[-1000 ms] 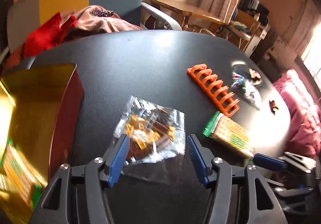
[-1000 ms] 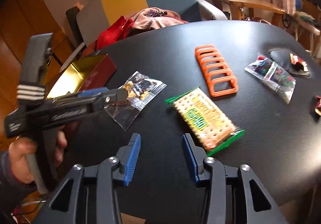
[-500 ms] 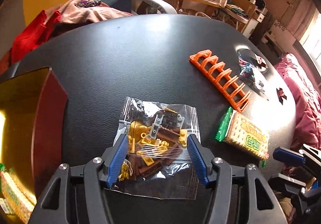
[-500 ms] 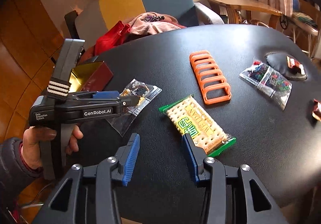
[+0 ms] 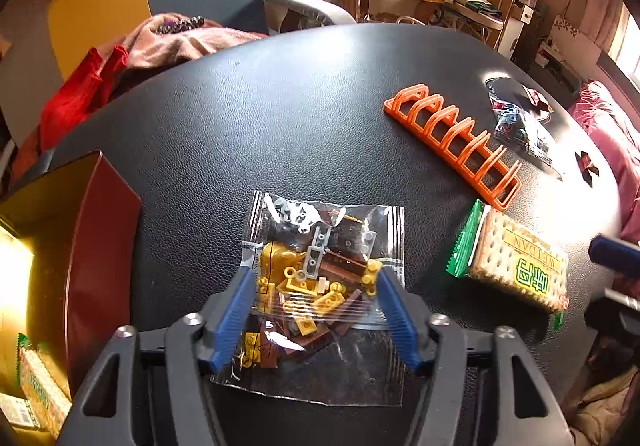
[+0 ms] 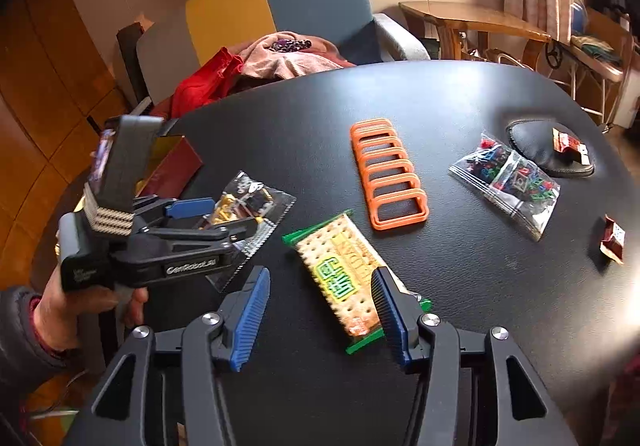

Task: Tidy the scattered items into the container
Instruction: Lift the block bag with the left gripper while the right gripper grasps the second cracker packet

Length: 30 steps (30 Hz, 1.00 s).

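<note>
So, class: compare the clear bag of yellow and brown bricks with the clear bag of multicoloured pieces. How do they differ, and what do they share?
The brick bag holds yellow, brown and grey parts; the multicoloured bag holds red, green and blue ones. The brick bag sits between the closing fingers of the left gripper; the multicoloured bag lies untouched beside the orange rack. Both are clear plastic, flat on the black table.

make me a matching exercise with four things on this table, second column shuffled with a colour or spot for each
Things:
1. rack
2. cracker pack
3. bag of yellow and brown bricks
4. box

Descriptions:
A. between the left gripper's closing jaws
B. orange, open loops in a row
C. dark red outside, gold inside, at the table's edge
D. green-ended wrapper, between the right gripper's opening jaws

Pairs: 1-B, 2-D, 3-A, 4-C
</note>
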Motion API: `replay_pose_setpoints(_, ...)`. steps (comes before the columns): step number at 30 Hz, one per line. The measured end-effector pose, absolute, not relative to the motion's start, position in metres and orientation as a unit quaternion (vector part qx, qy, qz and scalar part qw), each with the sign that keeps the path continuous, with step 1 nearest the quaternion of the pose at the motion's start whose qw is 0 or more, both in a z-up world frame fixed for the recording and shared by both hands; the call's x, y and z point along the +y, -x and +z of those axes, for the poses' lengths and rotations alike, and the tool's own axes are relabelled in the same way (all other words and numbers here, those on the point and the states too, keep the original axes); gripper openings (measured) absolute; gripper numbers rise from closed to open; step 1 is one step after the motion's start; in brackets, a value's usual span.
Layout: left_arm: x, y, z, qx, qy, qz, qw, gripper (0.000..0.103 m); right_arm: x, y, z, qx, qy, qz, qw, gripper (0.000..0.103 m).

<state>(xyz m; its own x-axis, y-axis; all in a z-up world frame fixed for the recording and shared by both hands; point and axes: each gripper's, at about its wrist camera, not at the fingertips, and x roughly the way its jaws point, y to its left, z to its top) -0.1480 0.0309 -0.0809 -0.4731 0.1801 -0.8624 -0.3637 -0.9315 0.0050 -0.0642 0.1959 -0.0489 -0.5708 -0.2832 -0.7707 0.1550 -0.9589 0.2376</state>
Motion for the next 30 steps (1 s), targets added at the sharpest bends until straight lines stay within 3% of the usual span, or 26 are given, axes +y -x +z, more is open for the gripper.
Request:
replay_pose_setpoints(2,0.031,0.143,-0.077,0.095,0.481,0.857,0.158,0.039,0.199,0.066,-0.049,-0.072,-0.448,-0.883,0.120,0.054)
replay_pose_setpoints(5,0.032,0.138,-0.075,0.091,0.477,0.859,0.159,0.030,0.203,0.066,-0.051,-0.071,-0.451,-0.882,0.114,0.054)
replay_pose_setpoints(9,0.019,0.136,-0.078,0.062,0.476,0.862,0.161,0.027,0.206,0.064,-0.050,-0.073,-0.448,-0.884,0.111,0.054)
replay_pose_setpoints(13,0.002,0.141,-0.079,0.009,0.494,0.853,0.166,0.054,0.208,0.062,-0.049,-0.080,-0.445,-0.885,0.111,0.057)
replay_pose_setpoints(16,-0.006,0.146,-0.078,-0.009,0.498,0.849,0.174,0.066,0.208,0.061,-0.048,-0.082,-0.442,-0.886,0.112,0.058)
replay_pose_setpoints(17,-0.008,0.149,-0.078,-0.010,0.499,0.848,0.178,0.075,0.208,0.061,-0.048,-0.083,-0.441,-0.886,0.113,0.058)
replay_pose_setpoints(24,-0.003,0.176,-0.085,-0.005,0.528,0.823,0.208,0.076,0.206,0.068,-0.045,-0.071,-0.437,-0.888,0.125,0.059)
replay_pose_setpoints(30,0.016,0.172,-0.092,0.054,0.531,0.818,0.215,0.079,0.197,0.081,-0.053,-0.015,-0.453,-0.879,0.146,0.061)
